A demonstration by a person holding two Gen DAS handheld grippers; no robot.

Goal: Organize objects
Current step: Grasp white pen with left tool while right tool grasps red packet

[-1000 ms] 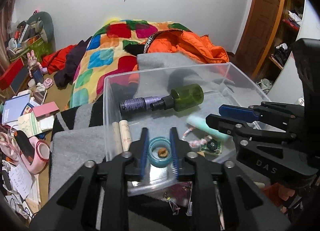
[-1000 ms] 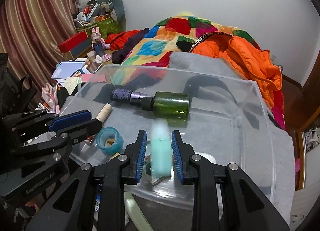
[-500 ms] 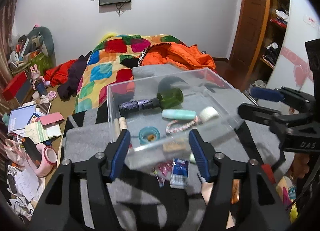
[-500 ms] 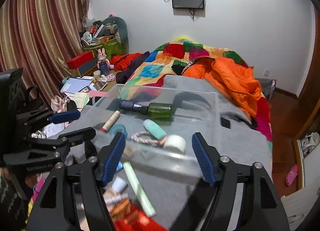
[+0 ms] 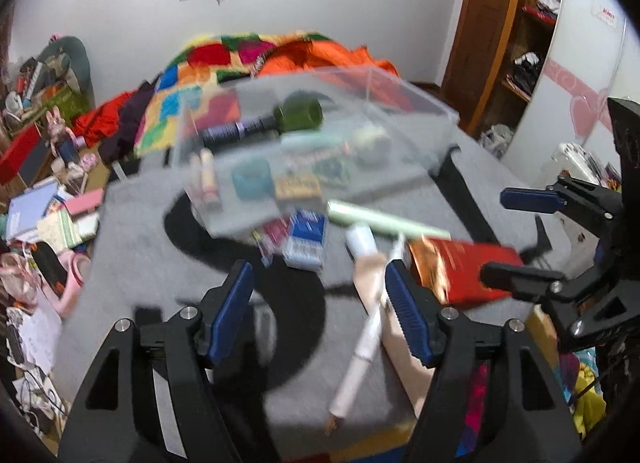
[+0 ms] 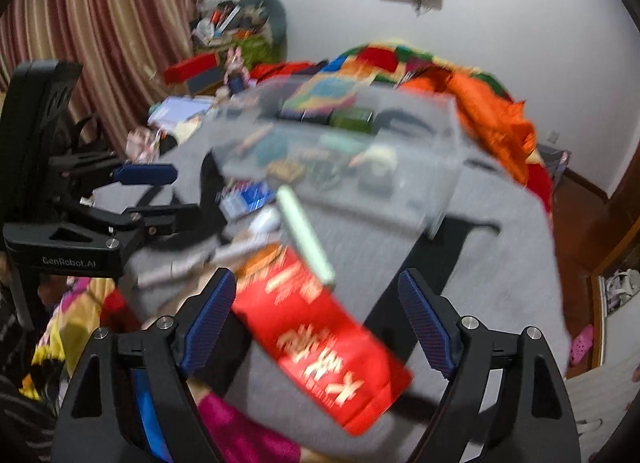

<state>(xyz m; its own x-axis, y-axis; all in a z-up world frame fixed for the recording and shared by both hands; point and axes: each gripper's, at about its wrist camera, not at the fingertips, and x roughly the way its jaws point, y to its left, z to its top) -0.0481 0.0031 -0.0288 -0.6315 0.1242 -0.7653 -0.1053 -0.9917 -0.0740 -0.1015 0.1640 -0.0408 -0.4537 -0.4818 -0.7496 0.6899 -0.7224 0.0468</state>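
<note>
A clear plastic box (image 5: 408, 103) (image 6: 436, 167) sits on a grey blanket and holds a green bottle (image 5: 300, 115), a teal ring (image 5: 252, 181), a mint tube and other small items. In front of it lie a blue packet (image 5: 306, 237), a pale green tube (image 5: 384, 219) (image 6: 306, 235), a white pen (image 5: 364, 347) and a red packet (image 5: 460, 267) (image 6: 320, 339). My left gripper (image 5: 320, 307) is open and empty above the blanket, near the pen. My right gripper (image 6: 316, 323) is open and empty over the red packet. Both views are blurred.
A bed with a colourful quilt (image 5: 224, 63) and an orange jacket (image 6: 488, 115) lies behind the box. Books and clutter (image 5: 48, 215) cover the floor at the left. A wooden door and shelves (image 5: 516, 43) stand at the right.
Both grippers let go of the teal ring and the mint tube into the box, opened wide and pulled back towards me. The loose items in front of the box came into view.
</note>
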